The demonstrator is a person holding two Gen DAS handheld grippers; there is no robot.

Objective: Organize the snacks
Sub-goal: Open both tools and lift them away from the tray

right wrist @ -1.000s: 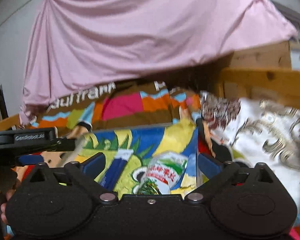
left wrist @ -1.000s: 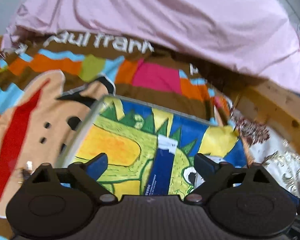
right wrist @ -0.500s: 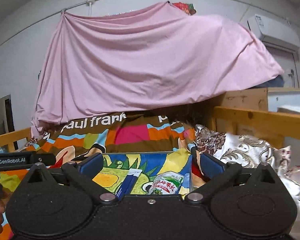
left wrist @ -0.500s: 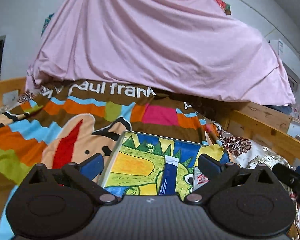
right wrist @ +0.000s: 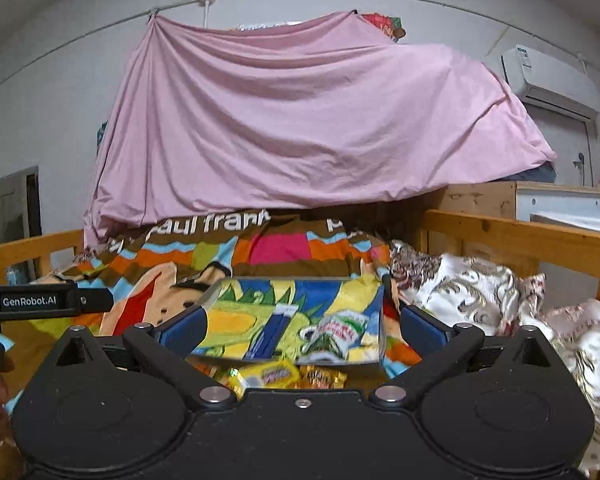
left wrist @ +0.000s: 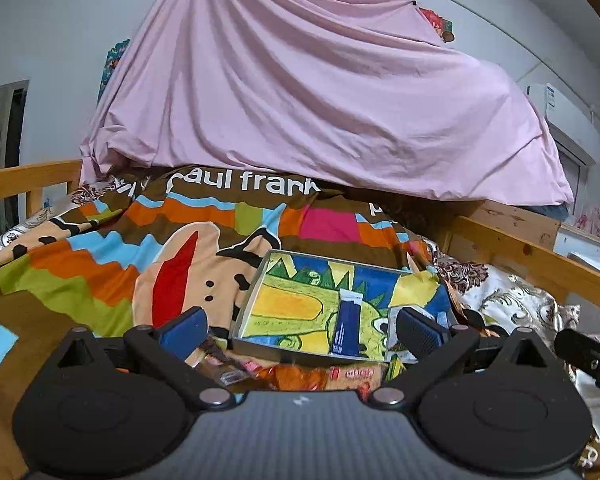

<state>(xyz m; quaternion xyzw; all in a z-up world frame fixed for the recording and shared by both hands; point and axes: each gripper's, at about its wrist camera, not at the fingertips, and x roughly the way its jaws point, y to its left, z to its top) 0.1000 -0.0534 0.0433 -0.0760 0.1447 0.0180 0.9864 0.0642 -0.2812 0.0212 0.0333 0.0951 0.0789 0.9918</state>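
Left tongs wide, right tongs wide, holding nothing. Only from the right: yellow snack packets at 6 o'clock below dinosaur-print tray, milk carton inside. Striped bedspread, pink sheet at 12 o'clock.

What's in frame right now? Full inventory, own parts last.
tray: 1, grey rim, dinosaur-print liner in yellow, green and blue; on the bedspread, ahead of both grippers
blue packet: 1, dark blue, white top; in the tray
green-white packet: 1, red lettering; in the tray, right of the blue packet
loose snacks: several, yellow and orange wrappers, count unclear; on the bed, nearer than the tray
bedspread: 1, multicolour, "paul frank" lettering
pink sheet: 1, draped behind the bed
patterned pillows: white and gold, right of the tray
bed rail: wood
air conditioner: 1, white, on the wall
left gripper: jaws open, empty
right gripper: jaws open, empty
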